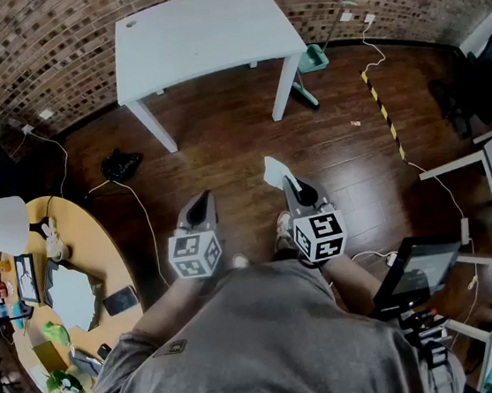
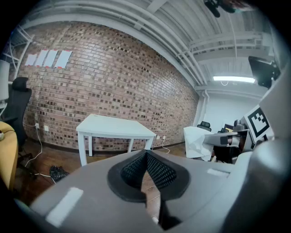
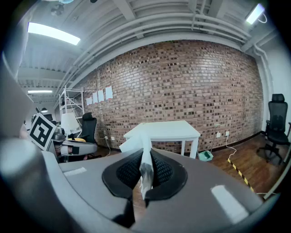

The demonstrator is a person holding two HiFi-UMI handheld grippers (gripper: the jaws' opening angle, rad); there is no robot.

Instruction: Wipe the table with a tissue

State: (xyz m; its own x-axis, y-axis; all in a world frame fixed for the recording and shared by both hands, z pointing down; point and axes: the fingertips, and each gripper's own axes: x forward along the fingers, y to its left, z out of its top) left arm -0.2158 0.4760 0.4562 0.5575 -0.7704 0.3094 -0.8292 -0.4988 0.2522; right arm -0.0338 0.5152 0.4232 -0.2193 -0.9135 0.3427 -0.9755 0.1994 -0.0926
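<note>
Head view: right gripper [image 1: 292, 184] clamps tissue [image 1: 275, 171], left gripper [image 1: 198, 208] closed, both well apart from table [image 1: 199, 32]; dustpan [image 1: 312, 57] beside its right leg.

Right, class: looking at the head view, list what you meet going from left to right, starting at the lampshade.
white lampshade → black bundle on the floor → left gripper → right gripper, shut on the tissue → yellow-and-black striped tape → black office chair
</note>
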